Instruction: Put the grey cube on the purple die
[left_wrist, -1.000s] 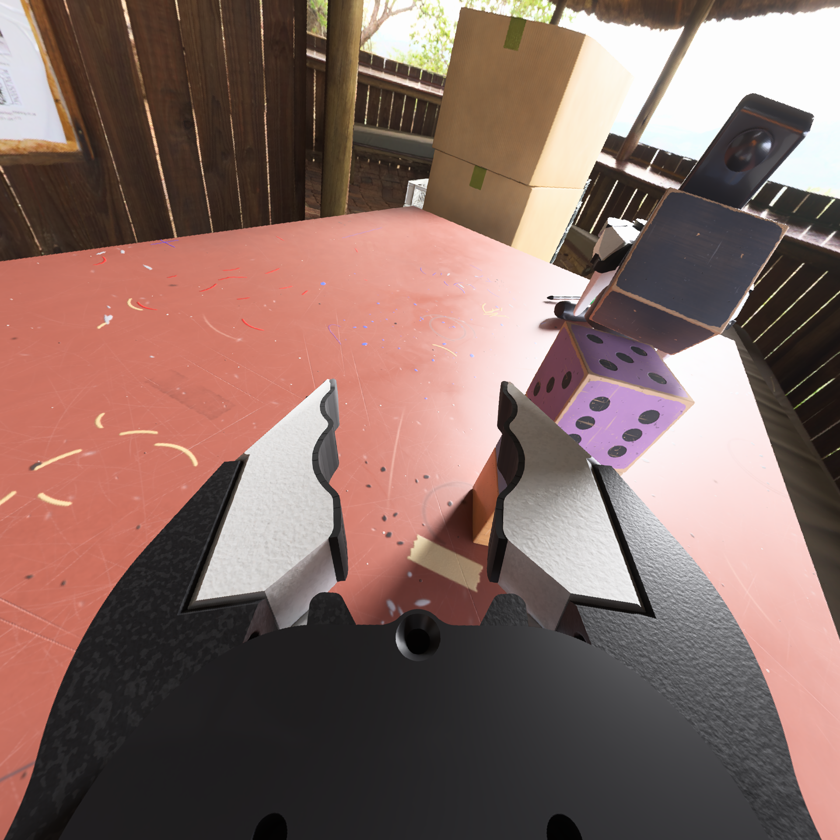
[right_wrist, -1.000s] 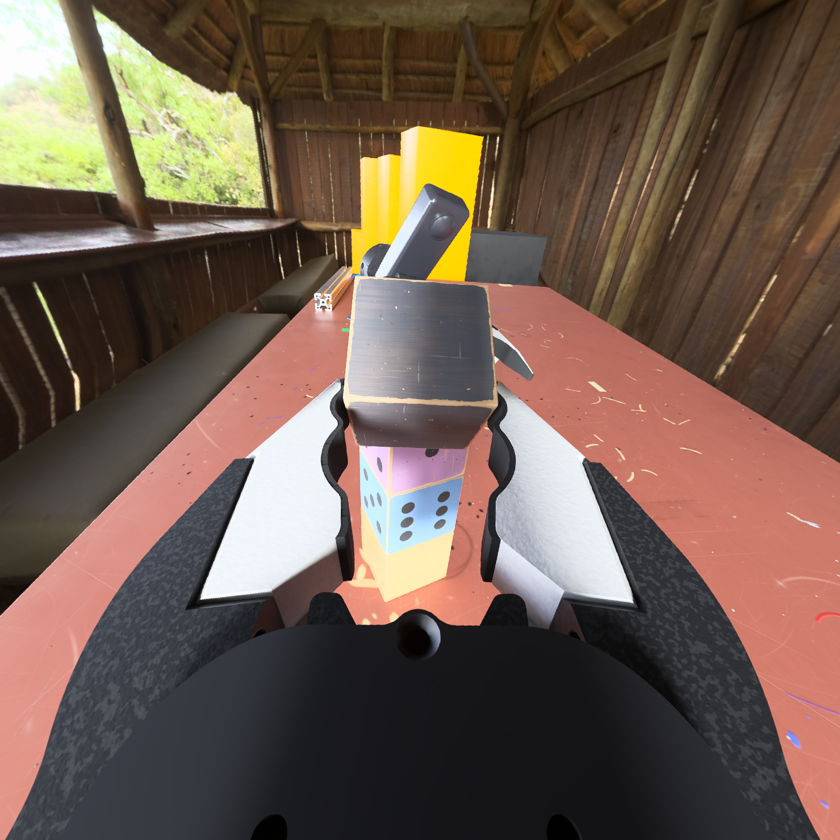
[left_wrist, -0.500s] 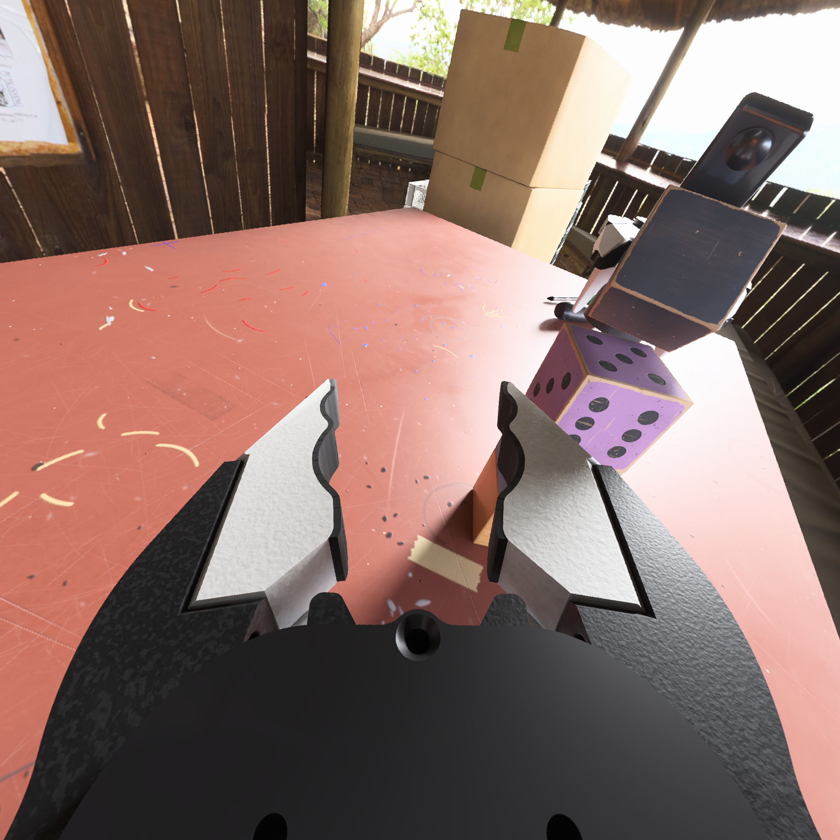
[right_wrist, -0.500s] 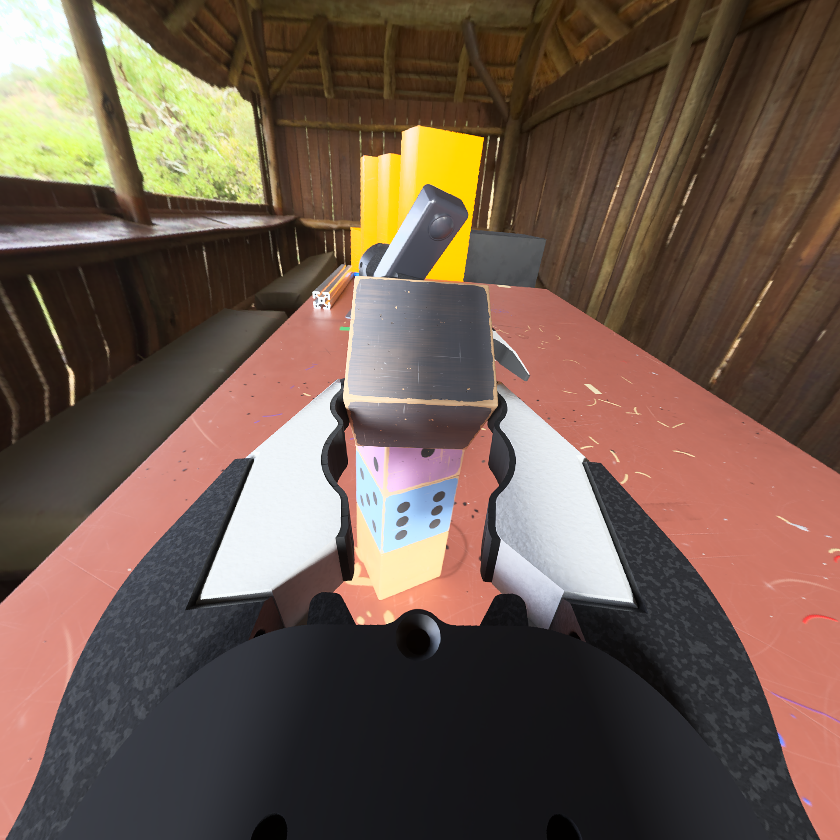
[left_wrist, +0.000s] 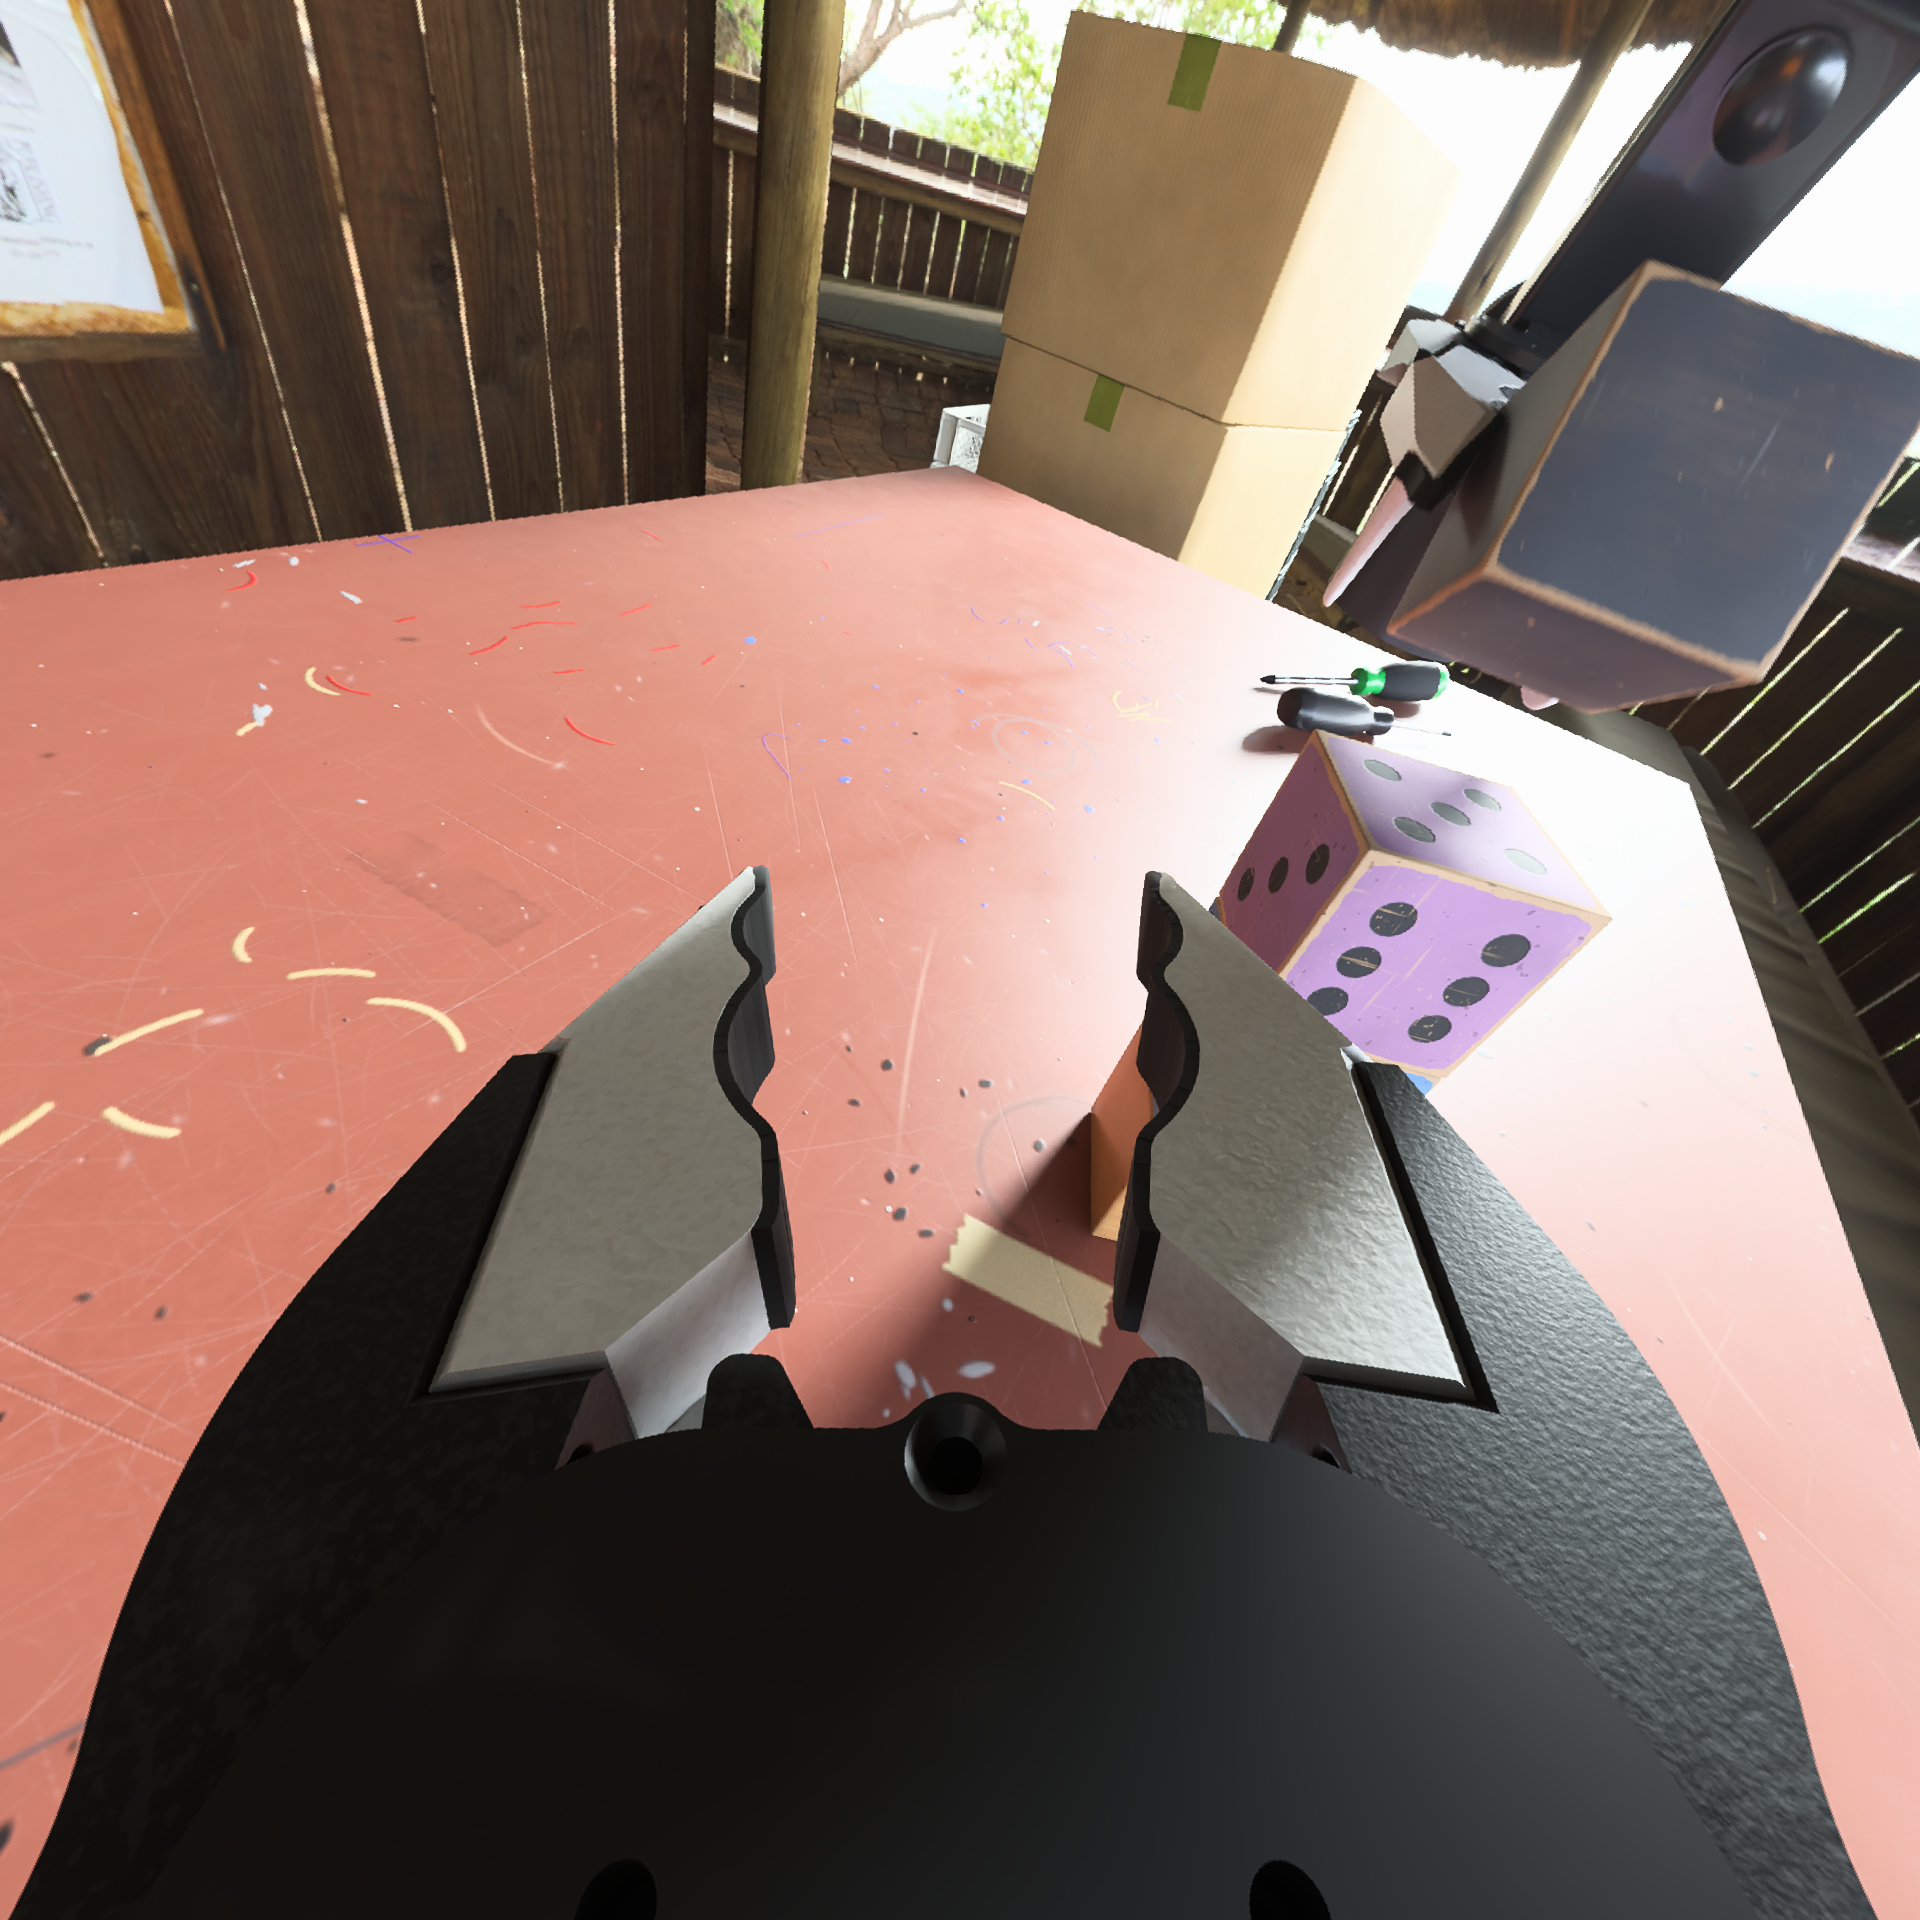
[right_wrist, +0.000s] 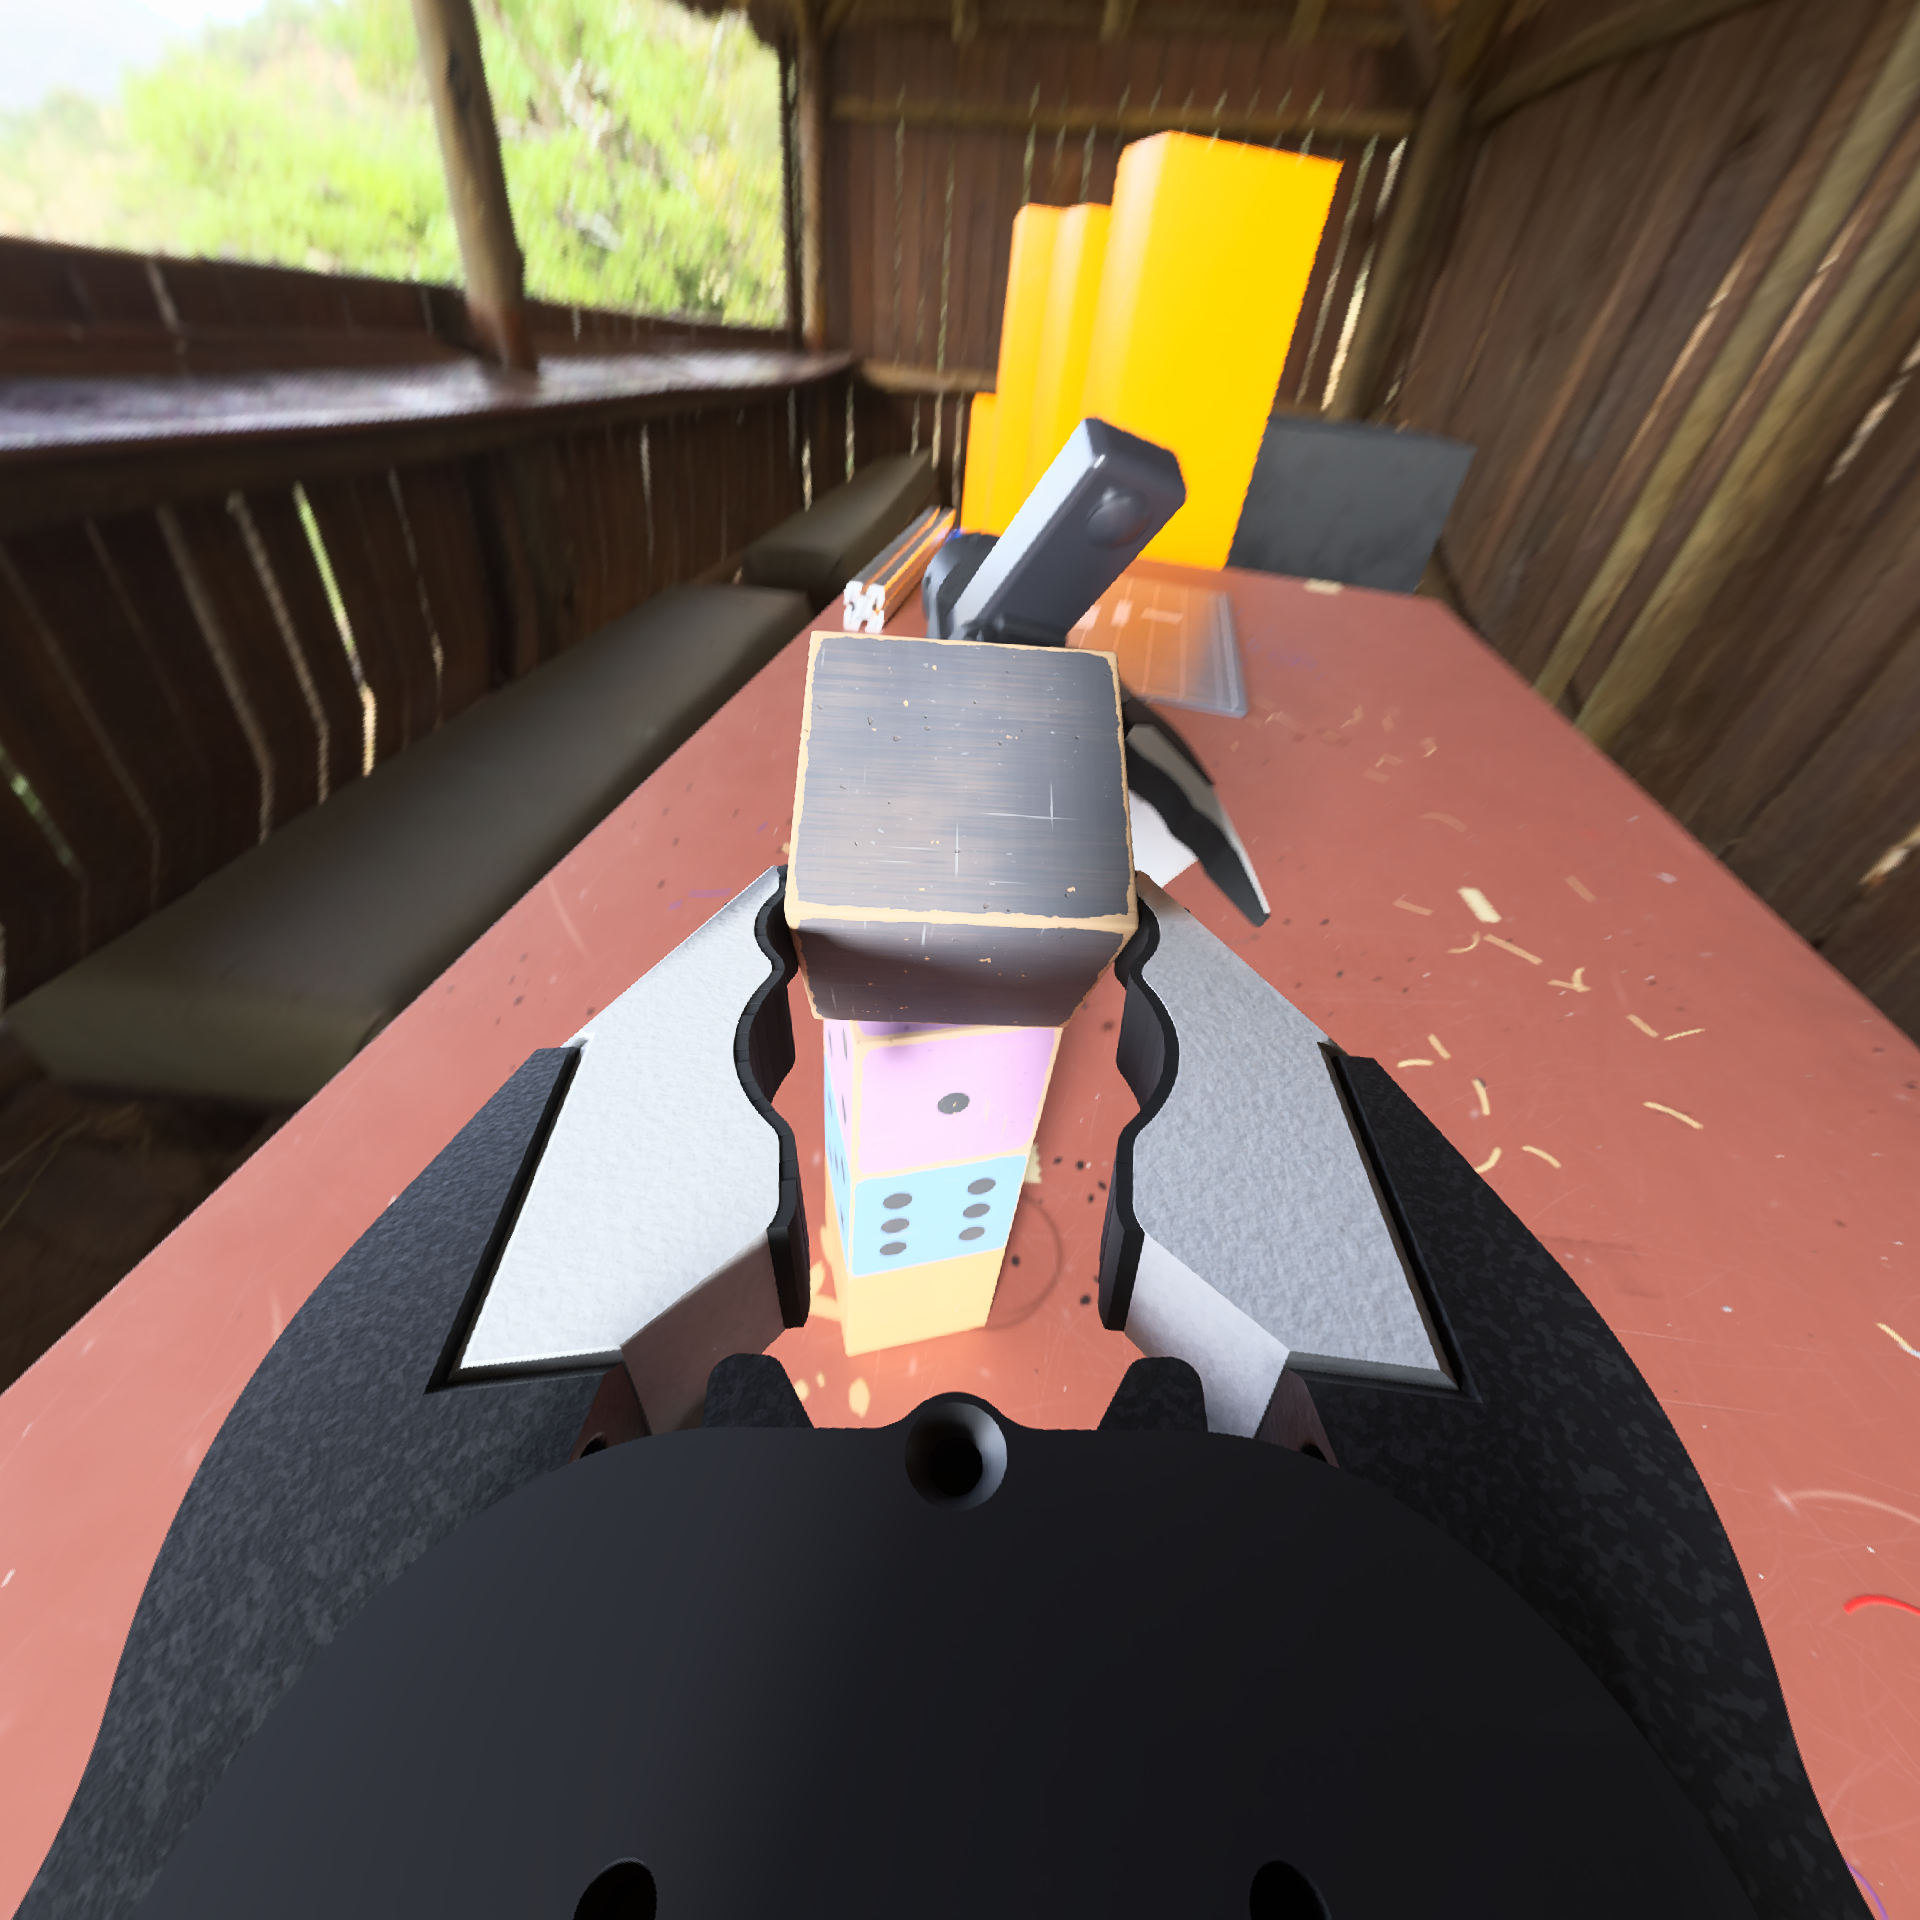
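Grey cube (right_wrist: 961, 821) is being carried clamped in right hand-held gripper (right_wrist: 956, 935), above purple die (right_wrist: 951, 1091) and clear of it, so lowering and release are being left pending; left hand-held gripper (left_wrist: 956, 914) is being held apart, empty.

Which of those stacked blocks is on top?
The purple die. It sits on the blue die, which rests on a yellow block. The grey cube hangs above, unstacked, in the right gripper.
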